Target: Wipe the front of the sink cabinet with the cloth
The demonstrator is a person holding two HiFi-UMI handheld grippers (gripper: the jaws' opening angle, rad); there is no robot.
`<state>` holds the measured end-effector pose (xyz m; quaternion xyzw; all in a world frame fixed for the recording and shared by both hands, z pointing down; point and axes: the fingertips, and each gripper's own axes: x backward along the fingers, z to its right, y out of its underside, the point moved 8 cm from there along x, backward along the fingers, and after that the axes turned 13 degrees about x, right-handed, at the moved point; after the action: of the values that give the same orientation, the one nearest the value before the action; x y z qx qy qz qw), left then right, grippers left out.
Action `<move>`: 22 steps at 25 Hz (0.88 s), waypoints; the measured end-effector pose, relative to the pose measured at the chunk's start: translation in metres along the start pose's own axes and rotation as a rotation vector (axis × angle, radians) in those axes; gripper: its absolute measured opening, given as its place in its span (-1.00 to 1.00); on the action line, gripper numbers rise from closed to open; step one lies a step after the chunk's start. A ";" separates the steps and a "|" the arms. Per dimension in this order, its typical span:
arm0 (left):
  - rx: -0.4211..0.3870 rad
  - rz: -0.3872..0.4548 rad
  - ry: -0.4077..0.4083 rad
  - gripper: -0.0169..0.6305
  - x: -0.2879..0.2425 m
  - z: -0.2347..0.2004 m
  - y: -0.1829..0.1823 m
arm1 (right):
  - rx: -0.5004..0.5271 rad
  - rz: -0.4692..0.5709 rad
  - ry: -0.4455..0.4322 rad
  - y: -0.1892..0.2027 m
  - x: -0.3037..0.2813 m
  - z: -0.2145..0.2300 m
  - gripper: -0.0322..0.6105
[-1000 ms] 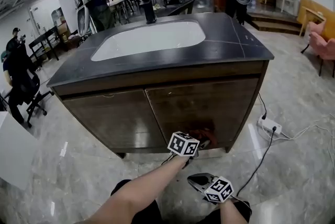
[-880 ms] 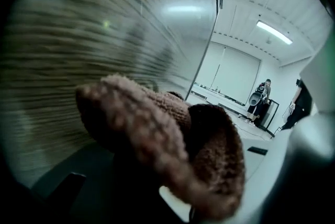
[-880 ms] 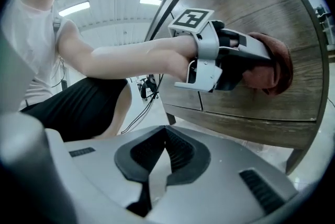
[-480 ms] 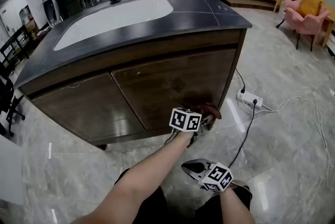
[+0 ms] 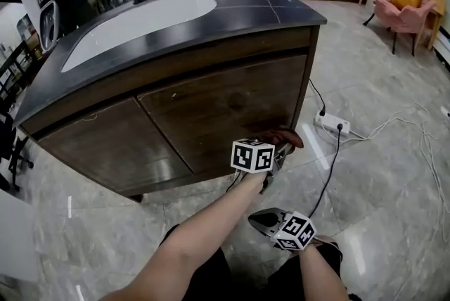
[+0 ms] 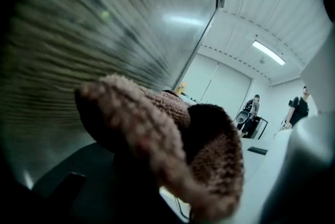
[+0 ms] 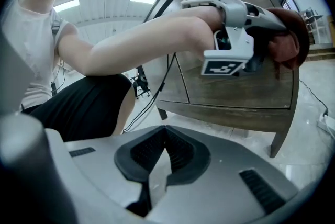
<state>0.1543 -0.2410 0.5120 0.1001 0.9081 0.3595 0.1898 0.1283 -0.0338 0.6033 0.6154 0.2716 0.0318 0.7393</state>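
The dark wood sink cabinet (image 5: 211, 110) with a black top and white basin fills the upper head view. My left gripper (image 5: 280, 146) is shut on a reddish-brown cloth (image 5: 281, 137), which presses against the lower right corner of the right door. In the left gripper view the cloth (image 6: 172, 144) bulges in front of the wood grain (image 6: 104, 34). The right gripper view shows the left gripper (image 7: 261, 29) with the cloth (image 7: 288, 40) on the cabinet front (image 7: 230, 87). My right gripper (image 5: 259, 222) hangs low over the floor, shut and empty; its jaws (image 7: 163, 157) meet.
A white power strip (image 5: 330, 124) with cables lies on the marble floor right of the cabinet. Pink armchairs (image 5: 401, 11) stand at the far right. People and tables are behind the cabinet. The person's dark-clad legs (image 5: 204, 278) are below.
The left gripper with the cloth has slid rightward along the lower part of the right door toward its corner. The head view has shifted closer and to the right. The right gripper stayed low.
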 end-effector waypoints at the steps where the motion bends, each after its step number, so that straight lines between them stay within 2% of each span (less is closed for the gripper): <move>1: -0.013 0.004 -0.012 -0.58 0.007 0.000 -0.001 | -0.006 -0.002 0.000 0.002 -0.001 0.002 -0.86; 6: 0.001 0.051 -0.066 -0.58 0.056 -0.007 -0.007 | -0.018 0.001 -0.058 0.006 -0.019 -0.001 -0.86; 10: -0.016 0.081 -0.110 -0.58 0.095 -0.011 -0.021 | 0.016 0.001 -0.124 0.002 -0.046 0.006 -0.86; 16: -0.022 0.095 -0.196 -0.58 0.149 -0.027 -0.025 | 0.016 0.002 -0.200 0.001 -0.077 0.007 -0.86; 22: -0.018 0.144 -0.292 -0.58 0.221 -0.038 -0.026 | 0.031 0.006 -0.336 -0.010 -0.125 -0.010 -0.86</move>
<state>-0.0638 -0.2132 0.4590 0.2146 0.8580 0.3619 0.2946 0.0144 -0.0750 0.6387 0.6242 0.1425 -0.0734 0.7646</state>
